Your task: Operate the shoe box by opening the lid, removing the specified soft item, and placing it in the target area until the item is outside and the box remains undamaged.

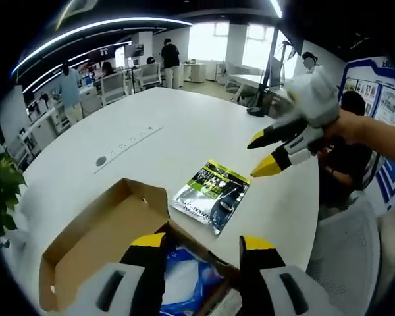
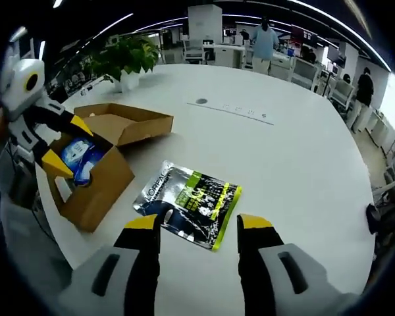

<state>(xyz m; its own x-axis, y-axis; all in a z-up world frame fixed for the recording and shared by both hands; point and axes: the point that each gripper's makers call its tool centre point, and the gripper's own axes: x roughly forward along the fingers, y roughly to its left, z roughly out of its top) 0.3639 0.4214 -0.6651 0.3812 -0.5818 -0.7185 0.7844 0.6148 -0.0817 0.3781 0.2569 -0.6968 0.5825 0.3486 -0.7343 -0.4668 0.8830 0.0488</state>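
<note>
Right hand-held gripper [image 2: 194, 230] open, empty, above pouch [image 2: 187, 203].

The box [image 2: 95, 181] stands open, brown cardboard, lid [image 2: 128, 123] flipped back flat, blue-and-white packets [image 1: 184, 276] still inside, right under the left gripper [image 1: 204, 247]. The pouch [image 2: 187, 203], silver with green and black print, lies flat on the table just ahead of the right gripper [image 2: 197, 227], beside the box.
</note>
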